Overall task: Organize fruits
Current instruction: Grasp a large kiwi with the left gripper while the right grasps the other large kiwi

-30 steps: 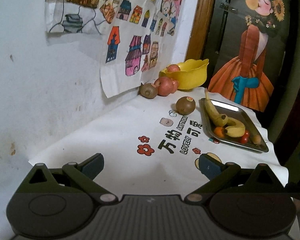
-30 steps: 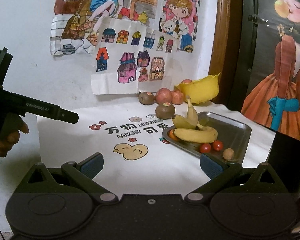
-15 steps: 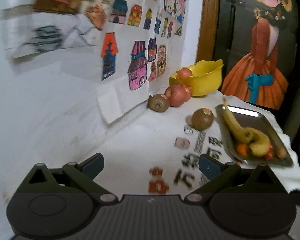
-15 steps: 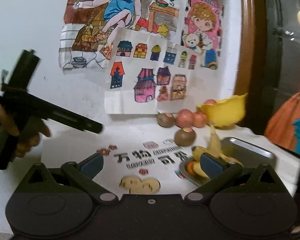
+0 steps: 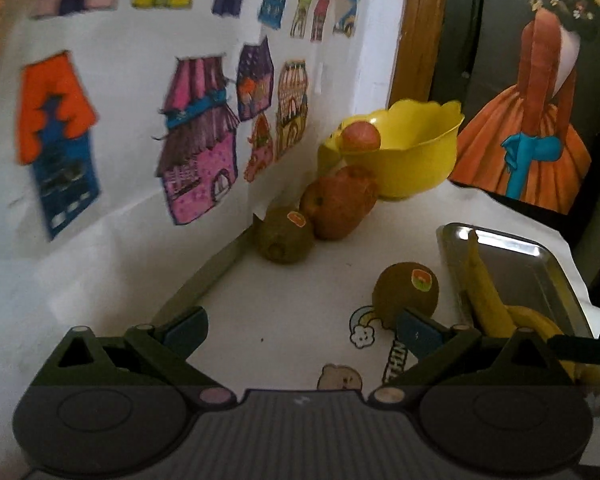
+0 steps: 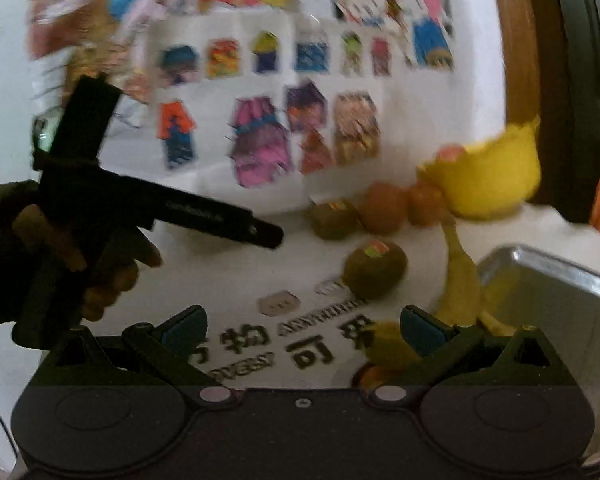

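A yellow bowl [image 5: 412, 156] at the back by the wall holds one apple [image 5: 360, 136]. In front of it lie red apples [image 5: 340, 208] and a kiwi [image 5: 286, 238]. A second kiwi [image 5: 406, 294] rests just beyond my left gripper's [image 5: 300, 332] right finger. Bananas [image 5: 488, 304] lie in a metal tray [image 5: 540, 264] on the right. The left gripper is open and holds nothing. My right gripper [image 6: 302, 328] is open too, its right finger close to the bananas [image 6: 458, 280]. The near kiwi [image 6: 376, 268] lies ahead of it.
A white cloth [image 5: 284, 320] with printed characters covers the table. Children's drawings [image 5: 196, 152] hang on the wall to the left. A wooden door frame [image 5: 420, 28] and a poster [image 5: 532, 120] stand behind the bowl. A hand [image 6: 100, 272] holds the left gripper in the right wrist view.
Both grippers have moved forward toward the fruit, so the kiwis, apples and bowl look larger. The right wrist view is blurred by the motion. Both stay open.
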`<act>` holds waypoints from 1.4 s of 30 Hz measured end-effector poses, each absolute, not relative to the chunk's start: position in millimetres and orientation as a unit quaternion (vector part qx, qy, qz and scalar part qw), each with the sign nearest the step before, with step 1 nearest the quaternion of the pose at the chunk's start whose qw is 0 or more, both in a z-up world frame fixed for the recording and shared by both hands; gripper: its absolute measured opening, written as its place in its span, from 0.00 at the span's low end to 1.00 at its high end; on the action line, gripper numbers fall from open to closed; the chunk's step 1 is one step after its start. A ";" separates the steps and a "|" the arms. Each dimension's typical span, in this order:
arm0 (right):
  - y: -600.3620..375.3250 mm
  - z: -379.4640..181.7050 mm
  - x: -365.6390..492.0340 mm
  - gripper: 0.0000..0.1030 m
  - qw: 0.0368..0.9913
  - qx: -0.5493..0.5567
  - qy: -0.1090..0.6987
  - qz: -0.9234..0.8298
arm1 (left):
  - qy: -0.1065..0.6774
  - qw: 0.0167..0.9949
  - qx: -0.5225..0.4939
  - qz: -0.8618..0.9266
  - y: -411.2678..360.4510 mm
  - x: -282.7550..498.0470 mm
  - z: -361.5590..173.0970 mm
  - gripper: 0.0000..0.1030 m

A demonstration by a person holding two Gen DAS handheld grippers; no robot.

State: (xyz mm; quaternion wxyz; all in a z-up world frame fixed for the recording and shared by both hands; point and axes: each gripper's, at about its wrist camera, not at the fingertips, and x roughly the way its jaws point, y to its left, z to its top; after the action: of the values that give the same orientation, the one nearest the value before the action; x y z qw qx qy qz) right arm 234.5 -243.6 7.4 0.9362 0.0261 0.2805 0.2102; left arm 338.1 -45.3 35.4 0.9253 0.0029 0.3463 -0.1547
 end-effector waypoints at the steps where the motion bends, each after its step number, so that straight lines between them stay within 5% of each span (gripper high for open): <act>1: -244.7 10.0 242.3 0.99 0.934 0.029 0.293 0.202 | 0.359 0.921 0.002 -0.151 -48.3 346.3 35.5 1.00; 12: -222.8 20.2 315.0 0.99 0.924 -0.095 0.335 0.160 | 0.418 0.901 0.014 -0.113 -71.6 420.4 23.5 1.00; 21: -205.7 7.3 354.0 0.85 0.889 -0.188 0.367 0.201 | 0.432 0.895 -0.015 -0.113 -83.0 451.6 13.3 0.99; 42: -188.5 -27.8 397.5 0.83 0.863 -0.200 0.416 0.206 | 0.461 0.882 -0.079 -0.060 -99.1 495.1 -9.5 0.96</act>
State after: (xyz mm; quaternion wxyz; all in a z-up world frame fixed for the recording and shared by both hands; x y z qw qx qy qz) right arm 397.5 -188.5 -27.8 0.8627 -0.2000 0.4165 0.2059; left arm 495.1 -99.1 -9.5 0.8818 -0.0792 0.4611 -0.0596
